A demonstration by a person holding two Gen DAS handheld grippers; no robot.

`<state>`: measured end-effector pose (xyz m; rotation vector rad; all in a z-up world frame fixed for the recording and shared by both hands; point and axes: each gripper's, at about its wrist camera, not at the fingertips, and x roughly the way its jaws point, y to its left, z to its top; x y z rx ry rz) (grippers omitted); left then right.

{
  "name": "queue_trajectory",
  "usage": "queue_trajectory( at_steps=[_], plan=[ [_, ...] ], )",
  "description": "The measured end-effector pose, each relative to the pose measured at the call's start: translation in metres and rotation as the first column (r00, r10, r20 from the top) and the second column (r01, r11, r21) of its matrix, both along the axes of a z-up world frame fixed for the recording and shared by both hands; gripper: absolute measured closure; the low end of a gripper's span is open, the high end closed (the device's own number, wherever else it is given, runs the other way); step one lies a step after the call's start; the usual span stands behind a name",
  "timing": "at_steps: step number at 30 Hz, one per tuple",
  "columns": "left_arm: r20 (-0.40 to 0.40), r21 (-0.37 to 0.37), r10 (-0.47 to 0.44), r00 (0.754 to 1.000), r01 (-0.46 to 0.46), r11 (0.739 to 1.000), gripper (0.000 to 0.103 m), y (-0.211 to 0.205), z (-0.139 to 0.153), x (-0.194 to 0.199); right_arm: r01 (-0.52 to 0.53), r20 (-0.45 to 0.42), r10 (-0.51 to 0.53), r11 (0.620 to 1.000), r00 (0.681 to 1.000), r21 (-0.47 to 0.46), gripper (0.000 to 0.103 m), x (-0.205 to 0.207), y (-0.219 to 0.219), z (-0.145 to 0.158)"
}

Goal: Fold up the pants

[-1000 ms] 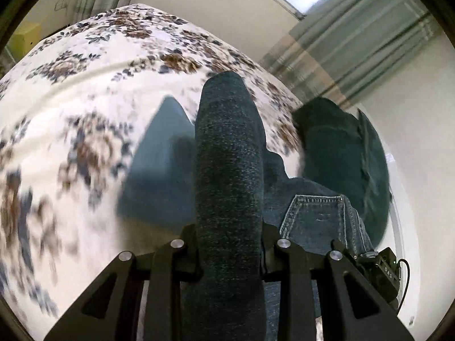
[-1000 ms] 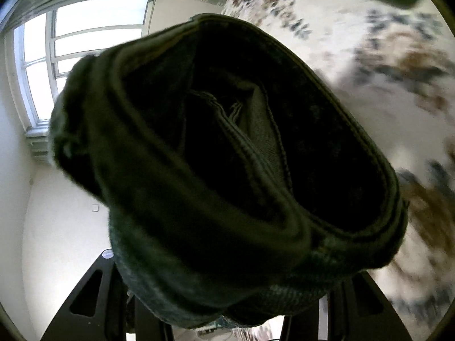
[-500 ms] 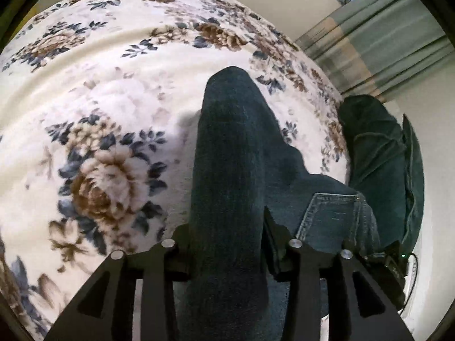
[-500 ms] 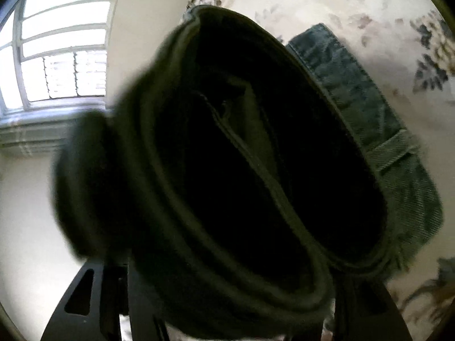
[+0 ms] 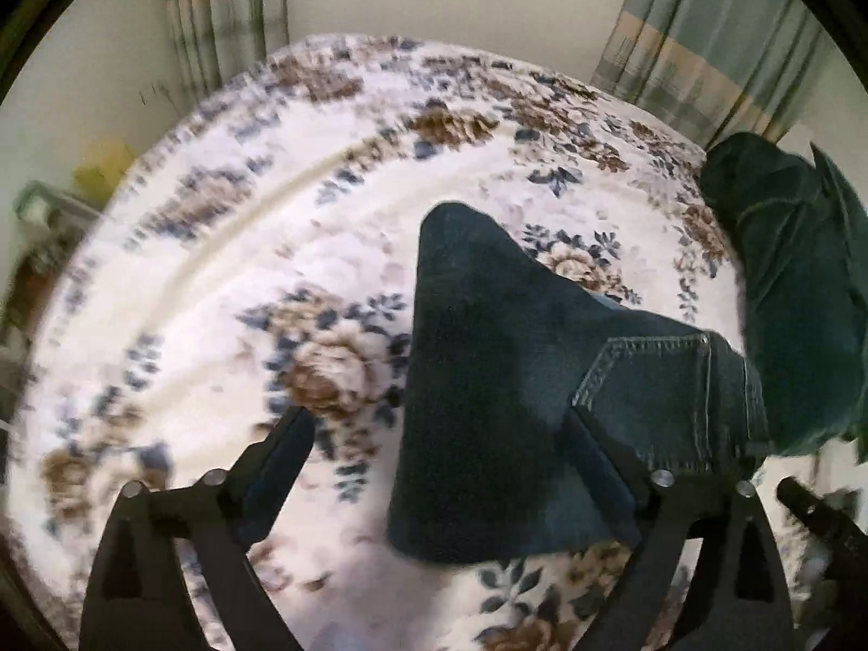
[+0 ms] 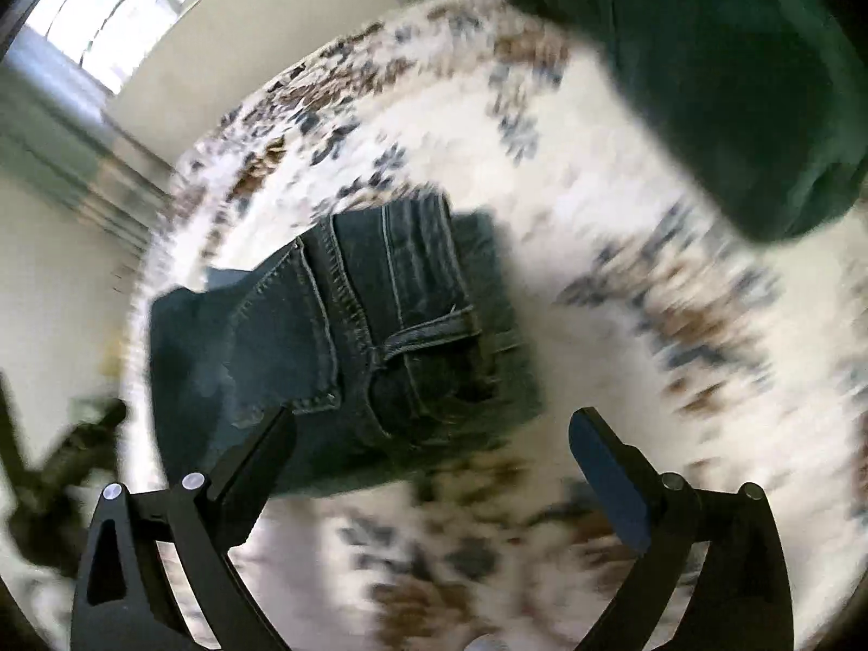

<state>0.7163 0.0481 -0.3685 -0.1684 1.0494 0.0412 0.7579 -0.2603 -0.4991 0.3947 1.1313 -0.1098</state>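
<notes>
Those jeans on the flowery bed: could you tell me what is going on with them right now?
A person with a handheld gripper in each hand is folding them. The dark jeans lie folded on the floral bedspread. The left gripper and the right gripper are both opening, and neither pinches the denim. A dark green cloth lies apart at the bed's edge.

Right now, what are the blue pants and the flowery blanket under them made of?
The blue pants look like denim: dark, matte indigo cloth with pale stitched seams around the pocket and a belt loop. The flowery blanket seems to be a soft, fuzzy fabric, maybe fleece or plush; its cream surface looks nubbly, but blur leaves that uncertain.
</notes>
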Motion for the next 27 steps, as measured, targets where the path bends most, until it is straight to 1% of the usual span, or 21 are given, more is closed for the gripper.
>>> queue_trajectory(
  at_steps=[2,3,4,7,9,11,14,15,20,21,24,27],
  plan=[
    [0.021,0.048,0.004,1.000,-0.005,0.999,0.008,-0.007,0.018,-0.019,-0.031,0.019,0.033,0.993,0.999,-0.110,0.001,-0.016,0.014,0.041],
    [0.026,0.061,0.004,1.000,-0.006,0.998,0.008,-0.009,0.025,-0.026,-0.040,0.029,0.045,0.986,0.999,-0.161,0.001,-0.021,0.019,0.055],
    [0.032,0.072,0.006,0.999,-0.008,0.997,0.008,-0.011,0.033,-0.035,-0.043,0.041,0.051,0.980,0.998,-0.193,0.001,-0.029,0.022,0.068],
    [0.062,0.080,0.003,0.998,-0.008,0.997,0.008,-0.019,0.062,-0.064,-0.036,0.081,0.059,0.964,0.995,-0.264,0.001,-0.064,0.032,0.122],
    [0.082,0.101,-0.001,0.997,-0.007,0.995,0.008,-0.026,0.084,-0.084,-0.038,0.104,0.067,0.964,0.992,-0.262,0.001,-0.085,0.035,0.151],
    [0.104,0.115,-0.004,0.995,-0.008,0.993,0.008,-0.032,0.108,-0.108,-0.038,0.129,0.074,0.964,0.989,-0.263,0.001,-0.110,0.040,0.190],
    [0.139,0.120,-0.014,0.990,-0.003,0.993,0.008,-0.040,0.140,-0.138,-0.032,0.171,0.083,0.958,0.982,-0.286,0.001,-0.147,0.042,0.236],
    [0.156,0.121,-0.019,0.988,0.000,0.993,0.008,-0.043,0.156,-0.153,-0.032,0.183,0.089,0.956,0.979,-0.290,0.001,-0.158,0.042,0.250],
    [0.233,0.146,-0.032,0.972,-0.003,0.989,0.008,-0.056,0.211,-0.208,-0.047,0.251,0.128,0.951,0.960,-0.305,0.001,-0.229,0.042,0.326],
    [0.255,0.156,-0.032,0.966,-0.008,0.988,0.008,-0.058,0.226,-0.224,-0.049,0.262,0.134,0.951,0.956,-0.306,0.001,-0.241,0.042,0.339],
    [0.293,0.176,-0.036,0.955,-0.017,0.984,0.008,-0.066,0.253,-0.261,-0.051,0.311,0.154,0.948,0.938,-0.315,0.001,-0.287,0.040,0.380],
    [0.315,0.177,-0.035,0.948,-0.022,0.984,0.008,-0.070,0.272,-0.293,-0.056,0.350,0.169,0.948,0.921,-0.312,0.001,-0.330,0.037,0.418]
  ],
)
